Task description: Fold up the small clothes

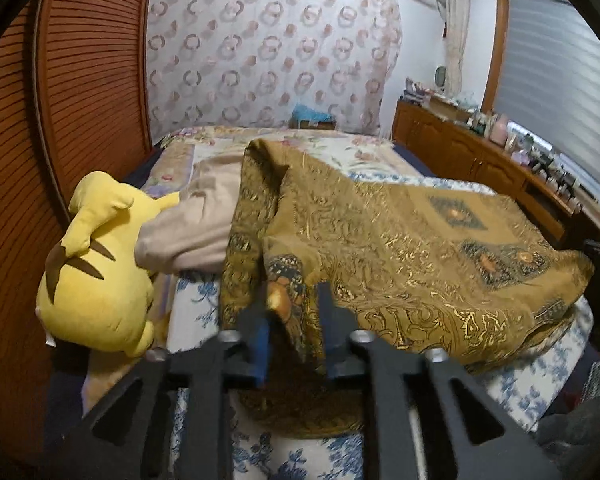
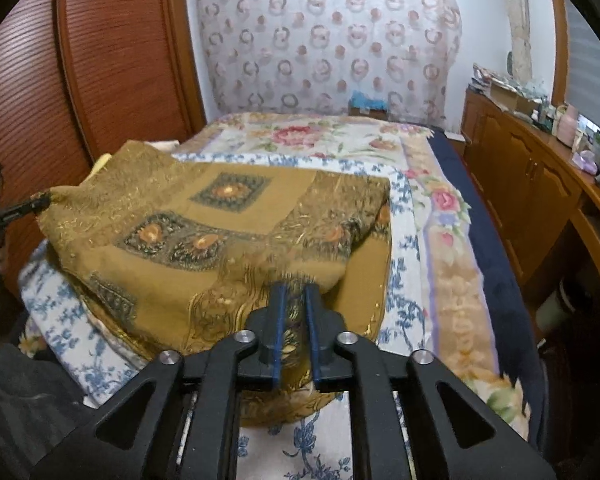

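Fingers of both the left gripper (image 1: pixel 294 312) and right gripper (image 2: pixel 296 304) are pinching the mustard-gold patterned cloth (image 2: pixel 220 232) at mid-frame, lifting its near edge to fold over.

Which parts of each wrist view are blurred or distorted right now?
Left wrist: the gold patterned cloth smears around the left gripper, and the louvred door bows from fisheye. Right wrist: the cloth is soft just ahead of the right gripper; the wooden cabinet curves at the frame edge.
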Tool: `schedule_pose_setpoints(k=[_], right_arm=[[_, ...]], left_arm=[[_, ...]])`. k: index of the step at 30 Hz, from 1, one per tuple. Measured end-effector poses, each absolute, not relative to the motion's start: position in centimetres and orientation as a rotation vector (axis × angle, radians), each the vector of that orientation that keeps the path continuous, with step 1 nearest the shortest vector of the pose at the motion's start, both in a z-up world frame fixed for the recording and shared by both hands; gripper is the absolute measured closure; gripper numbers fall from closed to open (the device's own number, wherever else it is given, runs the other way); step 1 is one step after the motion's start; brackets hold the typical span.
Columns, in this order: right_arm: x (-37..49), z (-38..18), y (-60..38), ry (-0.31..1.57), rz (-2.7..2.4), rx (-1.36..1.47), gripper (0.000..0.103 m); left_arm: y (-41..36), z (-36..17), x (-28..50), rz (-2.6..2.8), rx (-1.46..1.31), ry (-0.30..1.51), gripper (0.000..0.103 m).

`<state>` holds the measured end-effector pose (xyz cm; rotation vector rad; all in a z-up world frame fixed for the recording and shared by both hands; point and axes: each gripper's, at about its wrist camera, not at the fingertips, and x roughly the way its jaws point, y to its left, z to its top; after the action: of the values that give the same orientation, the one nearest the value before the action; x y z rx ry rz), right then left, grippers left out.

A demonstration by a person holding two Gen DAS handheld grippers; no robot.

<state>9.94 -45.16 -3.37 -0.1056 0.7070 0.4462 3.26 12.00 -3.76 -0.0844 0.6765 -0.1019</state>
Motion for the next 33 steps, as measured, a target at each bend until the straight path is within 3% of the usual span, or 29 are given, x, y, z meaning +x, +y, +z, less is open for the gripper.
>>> schedule_pose_setpoints(k=[4, 7, 33], right_arm=[[10.4, -3.4, -44.7, 0.681, 0.407, -0.135, 0.075], [11.0, -3.6, -43.9, 0.663, 0.418, -0.139, 0.072], [13.2, -10.8, -37.3, 0.788, 0.510, -0.223, 0.070]], left_arm=[[11.8, -4.1, 2.8, -0.080, -0.064, 0.677, 0.060], [11.6, -4.7, 3.0, -0.064, -0.059, 0.697, 0.058], [13.2, -9.8, 4.1, -0.015, -0.075, 0.843, 0.053]])
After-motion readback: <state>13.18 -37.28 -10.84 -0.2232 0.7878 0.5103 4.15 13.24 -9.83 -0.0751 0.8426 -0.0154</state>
